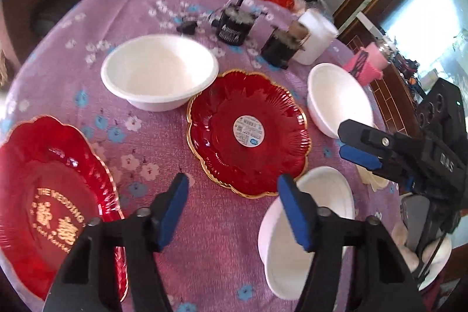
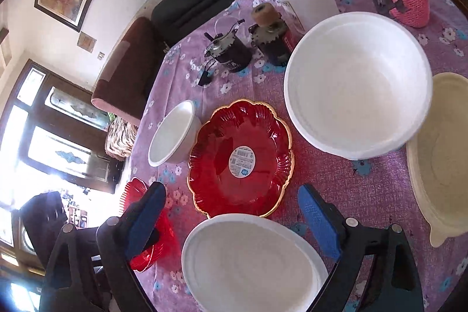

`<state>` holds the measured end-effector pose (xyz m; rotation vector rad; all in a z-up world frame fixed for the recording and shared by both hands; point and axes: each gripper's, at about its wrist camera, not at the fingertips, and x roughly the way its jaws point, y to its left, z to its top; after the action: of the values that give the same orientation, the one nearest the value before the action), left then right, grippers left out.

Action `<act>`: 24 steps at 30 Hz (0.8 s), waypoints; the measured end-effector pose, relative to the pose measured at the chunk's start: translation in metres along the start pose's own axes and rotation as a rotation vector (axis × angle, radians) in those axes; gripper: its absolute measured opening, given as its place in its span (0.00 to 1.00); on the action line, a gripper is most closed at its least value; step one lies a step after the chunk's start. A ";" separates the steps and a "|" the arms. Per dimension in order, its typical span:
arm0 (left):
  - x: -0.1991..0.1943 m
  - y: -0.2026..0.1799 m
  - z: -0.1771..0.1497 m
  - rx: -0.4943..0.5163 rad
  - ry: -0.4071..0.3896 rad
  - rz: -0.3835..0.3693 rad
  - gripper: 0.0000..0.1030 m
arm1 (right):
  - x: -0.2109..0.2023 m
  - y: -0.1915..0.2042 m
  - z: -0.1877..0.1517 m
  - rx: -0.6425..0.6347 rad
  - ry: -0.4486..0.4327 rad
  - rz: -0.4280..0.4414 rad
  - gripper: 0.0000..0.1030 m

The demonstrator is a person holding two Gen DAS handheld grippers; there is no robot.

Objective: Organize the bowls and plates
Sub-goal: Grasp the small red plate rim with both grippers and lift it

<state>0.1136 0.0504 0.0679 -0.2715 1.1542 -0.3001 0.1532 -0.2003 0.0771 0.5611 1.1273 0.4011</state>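
Over the cluttered bench [image 1: 210, 239], both tools, left tool [image 1: 231, 212] and right tool [image 2: 231, 221], hung released and empty; gathering looked barely begun, the near white bowl [image 2: 251, 262] seemingly next to grasp

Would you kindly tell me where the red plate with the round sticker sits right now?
The red stickered plate lies mid-table in both wrist views, between the white bowl at its upper left and another white bowl at its right.
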 end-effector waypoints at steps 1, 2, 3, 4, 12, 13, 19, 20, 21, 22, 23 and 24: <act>0.006 0.003 0.002 -0.019 0.015 -0.007 0.53 | 0.006 0.000 0.003 -0.005 0.019 -0.011 0.92; 0.012 0.006 0.004 -0.037 0.025 -0.009 0.53 | 0.014 0.001 0.006 -0.013 0.040 -0.031 0.92; 0.017 0.008 0.007 -0.051 0.026 -0.005 0.53 | 0.020 0.002 0.008 -0.018 0.051 -0.048 0.92; 0.021 0.010 0.009 -0.061 0.023 0.004 0.53 | 0.026 0.002 0.011 -0.019 0.057 -0.058 0.90; 0.047 0.018 0.027 -0.138 0.038 0.030 0.53 | 0.059 -0.008 0.023 0.003 0.099 -0.117 0.81; 0.049 0.020 0.028 -0.151 0.036 0.024 0.53 | 0.061 -0.009 0.025 0.010 0.105 -0.108 0.80; 0.065 0.026 0.029 -0.197 0.058 0.012 0.51 | 0.072 -0.020 0.032 0.057 0.122 -0.096 0.79; 0.065 0.025 0.029 -0.193 0.046 0.020 0.47 | 0.073 -0.022 0.033 0.064 0.123 -0.099 0.76; 0.064 0.024 0.030 -0.186 0.044 0.036 0.39 | 0.075 -0.024 0.033 0.072 0.125 -0.094 0.70; 0.065 0.023 0.030 -0.180 0.042 0.058 0.31 | 0.076 -0.025 0.033 0.073 0.132 -0.100 0.57; 0.065 0.024 0.030 -0.179 0.038 0.075 0.26 | 0.076 -0.025 0.032 0.066 0.132 -0.128 0.50; 0.065 0.026 0.030 -0.181 0.036 0.088 0.19 | 0.076 -0.024 0.032 0.048 0.126 -0.153 0.46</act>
<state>0.1678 0.0523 0.0146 -0.3748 1.2276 -0.1235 0.2123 -0.1831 0.0177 0.4929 1.2949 0.2804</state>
